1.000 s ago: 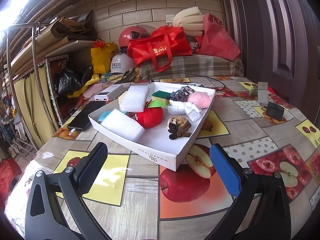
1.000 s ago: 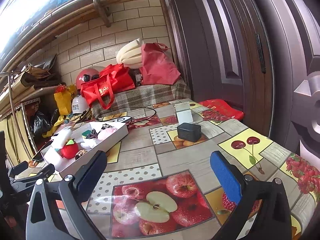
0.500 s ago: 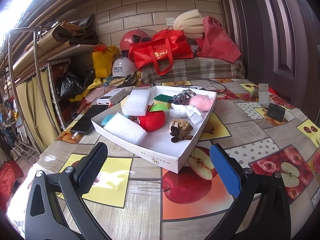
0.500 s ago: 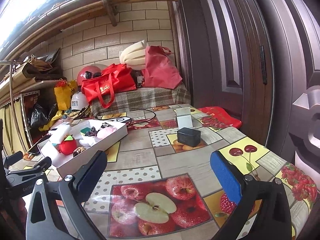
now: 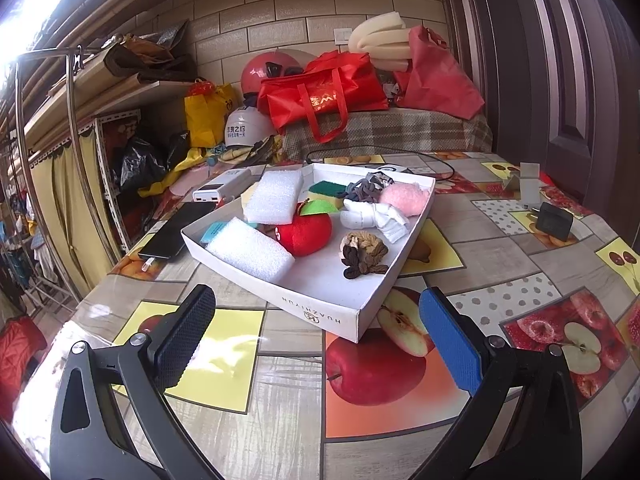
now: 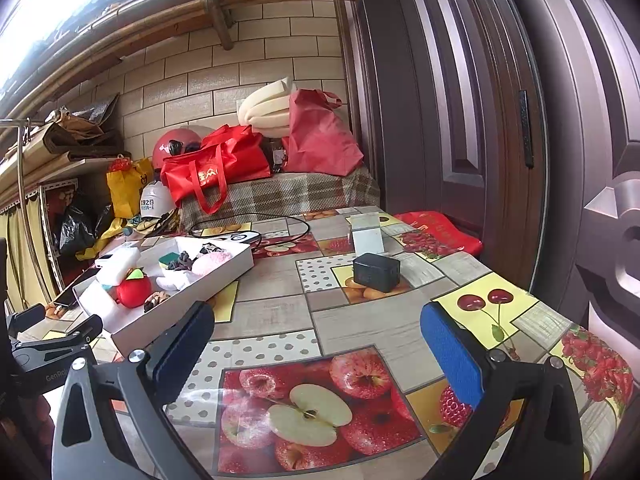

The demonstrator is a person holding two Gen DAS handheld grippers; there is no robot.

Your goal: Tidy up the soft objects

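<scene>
A white tray on the fruit-print table holds soft things: two white foam blocks, a red plush apple, a white rolled cloth, a pink fluffy ball, a green-yellow sponge, grey and brown hair ties. My left gripper is open and empty, just in front of the tray's near corner. My right gripper is open and empty over the table, to the right of the tray.
A black charger and a white stand sit on the table's right part. A phone and a power bank lie left of the tray. A cable, red bags and helmets are behind.
Both grippers have drifted slightly; the views shifted a little. Both grippers stay open and nothing in the tray has moved.
</scene>
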